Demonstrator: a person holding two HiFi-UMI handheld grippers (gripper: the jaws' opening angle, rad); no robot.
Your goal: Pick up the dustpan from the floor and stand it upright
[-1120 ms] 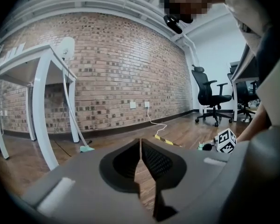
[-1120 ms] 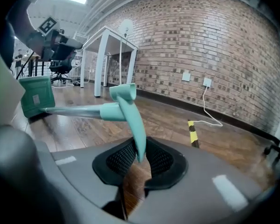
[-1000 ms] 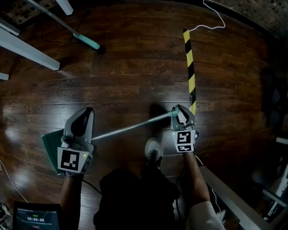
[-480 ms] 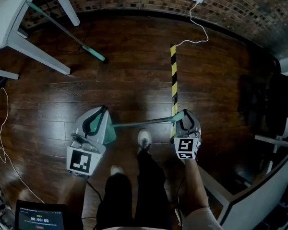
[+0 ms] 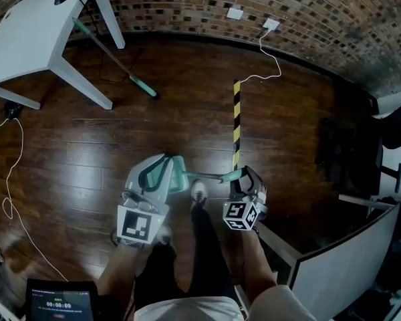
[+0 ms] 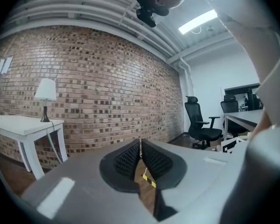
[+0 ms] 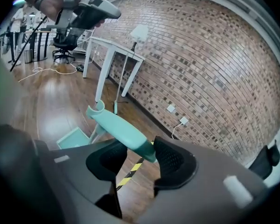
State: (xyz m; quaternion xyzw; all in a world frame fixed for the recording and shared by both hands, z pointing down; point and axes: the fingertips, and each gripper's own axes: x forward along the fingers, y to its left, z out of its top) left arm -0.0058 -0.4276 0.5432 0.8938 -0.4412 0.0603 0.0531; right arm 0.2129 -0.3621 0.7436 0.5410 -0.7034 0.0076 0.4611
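While the long-handled teal plastic dustpan point(image 5: 179, 179) sits with its pan end down near the dark wooden floor point(image 5: 287, 132), just ahead of the person's shoes, its handle slants up into the right gripper point(image 5: 239, 178). Those tongs have just been opening and now stand spread. The smooth teal grip sleeve lies between them, its tip resting against one pad point(image 7: 170, 160) and clear of the other, so nothing is clamping it. It looks close to upright, but it is leaning, not yet standing alone. This looks like a light, stiff piece of plastic, easy to lift. With all that handle above a small pan it will want to tip, and the glossy sleeve could slide through a loose pinch. The sleeve near the top is the place to hold it. That gives the most control over the lean. The right forearm reaches forward with its gripper angled down toward the floor. The left gripper point(image 5: 162, 159) is held about level, facing the brick wall point(image 6: 84, 78), with its tongs pressed together on nothing.
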